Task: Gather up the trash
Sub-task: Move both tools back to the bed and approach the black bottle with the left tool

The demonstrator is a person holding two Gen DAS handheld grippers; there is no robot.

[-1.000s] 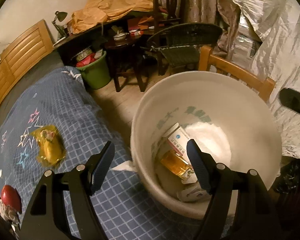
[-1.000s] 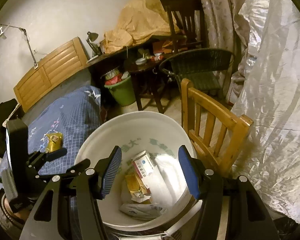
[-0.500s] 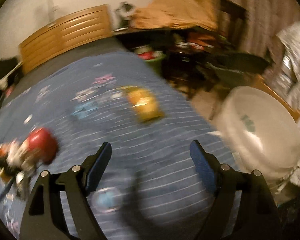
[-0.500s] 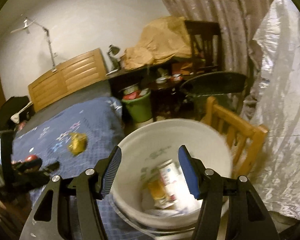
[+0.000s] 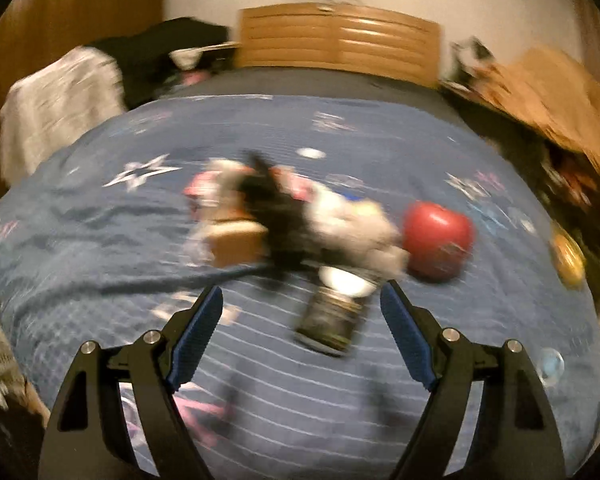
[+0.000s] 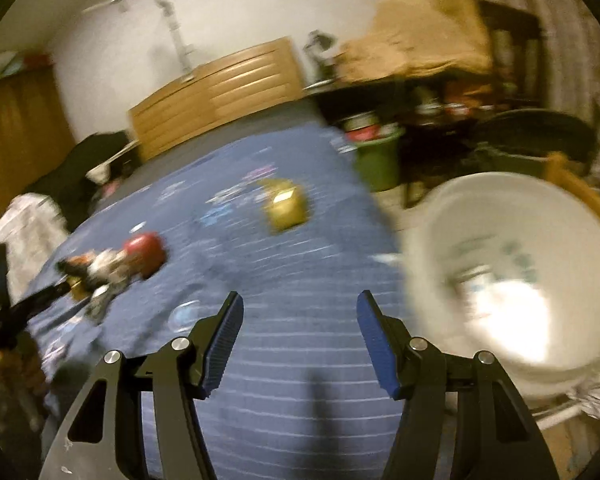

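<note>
A: You are between pieces; your left tongs [image 5: 302, 322] stand wide and empty over the blue quilted bedspread [image 5: 100, 240], the jaws having just been opening, with nothing pressed between the pads; a dark can [image 5: 334, 314] with a pale end lies just ahead, partly within the gap.

B: And my right?

A: Your right tongs [image 6: 300, 334] are about half open and hold nothing; they point at bare bedspread, with the white plastic bucket [image 6: 512, 280] close on their right; that is where the trash goes, I judge.

B: What is left on the bed?

A: A blurred heap of crumpled wrappers [image 5: 300, 216], pale, pink and black, soft and irregular; a tan box [image 5: 238, 246] at its left edge; a round, glossy red thing [image 5: 438, 238] touching its right, perhaps an apple; the blur will not let you be sure; farther off, a shiny gold foil packet [image 6: 286, 208], nearer the bucket.

B: Next move?

A: Probably the can; it is smooth and cylindrical, lying on its side, so square your left jaws across its body before closing; it may roll on the soft quilt.
</note>
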